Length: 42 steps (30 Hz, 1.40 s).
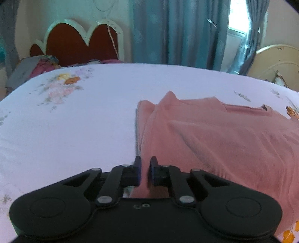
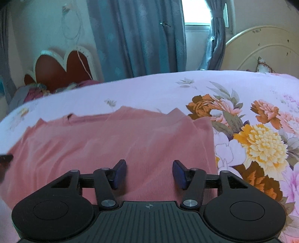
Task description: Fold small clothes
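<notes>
— Where does the shirt lie?
— On the bedsheet, under and ahead of the right gripper, jaws set wide.
— And the left gripper?
— At the shirt's left edge, jaws nearly together; headboard and curtain beyond.

- Daylight is entering through the window, blowing out to white glare between the curtains.
- Bedsheet is reading bright, evenly lit, shadows soft.
- Fisheye distortion is bowing edges; corners are vignetting dark.
- Slight blur is softening both views.
</notes>
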Tool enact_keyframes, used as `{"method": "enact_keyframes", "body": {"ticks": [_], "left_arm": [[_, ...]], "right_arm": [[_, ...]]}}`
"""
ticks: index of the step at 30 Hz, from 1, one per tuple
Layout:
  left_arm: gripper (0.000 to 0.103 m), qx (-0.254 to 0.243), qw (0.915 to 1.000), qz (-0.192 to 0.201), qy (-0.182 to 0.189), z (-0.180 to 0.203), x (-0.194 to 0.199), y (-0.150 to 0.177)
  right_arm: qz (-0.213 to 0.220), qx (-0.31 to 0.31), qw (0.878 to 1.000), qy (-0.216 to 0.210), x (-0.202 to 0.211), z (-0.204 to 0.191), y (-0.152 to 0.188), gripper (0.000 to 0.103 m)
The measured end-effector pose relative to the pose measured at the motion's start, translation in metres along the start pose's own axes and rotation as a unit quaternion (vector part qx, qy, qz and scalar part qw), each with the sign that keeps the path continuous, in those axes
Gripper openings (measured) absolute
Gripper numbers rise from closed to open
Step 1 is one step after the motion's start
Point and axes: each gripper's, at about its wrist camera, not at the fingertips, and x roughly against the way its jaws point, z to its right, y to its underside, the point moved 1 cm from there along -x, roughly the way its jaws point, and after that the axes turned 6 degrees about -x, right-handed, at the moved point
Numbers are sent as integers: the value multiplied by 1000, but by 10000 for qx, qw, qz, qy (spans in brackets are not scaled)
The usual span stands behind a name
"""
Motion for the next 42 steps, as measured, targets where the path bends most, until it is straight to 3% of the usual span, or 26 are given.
{"method": "enact_keyframes", "body": {"ticks": [2, 4, 7, 10, 13, 19, 23, 26, 31, 34, 42], "left_arm": [[5, 144, 9996, 78, -213, -8, 4, 5], [5, 246, 9993, -86, -264, -16, 0, 13], [5, 3, 9995, -49, -296, -10, 3, 18], [7, 107, 9996, -26, -254, -9, 7, 15], [27, 208, 9993, 183, -239, -11, 22, 9], [27, 87, 9986, 515, 66, 6, 51, 5], [28, -126, 9979, 305, 564, 41, 51, 8], [30, -371, 9966, 87, 728, 65, 45, 16], [34, -305, 9965, -372, 687, 75, 30, 34], [35, -359, 9967, -363, 637, 74, 31, 37], [36, -378, 9974, -339, 520, 78, 35, 43]], "right_arm": [[-75, 246, 9991, 343, -5, 1, 6, 55], [-257, 300, 9971, 655, -15, 12, 14, 55], [-207, 210, 9977, 618, -11, 19, 16, 55], [-140, 63, 9985, 532, -2, 15, 14, 55], [-73, 71, 9991, 410, 8, 8, 17, 55], [-65, 78, 9996, 273, 23, -7, 24, 55], [-30, 133, 9996, 228, 26, -17, 26, 55], [-77, 279, 9992, 276, 28, -21, 32, 55], [-236, 528, 9961, 665, 28, -8, 45, 55], [-311, 488, 9945, 873, 31, 7, 53, 55], [-357, 430, 9950, 823, 37, 17, 65, 55]]}}
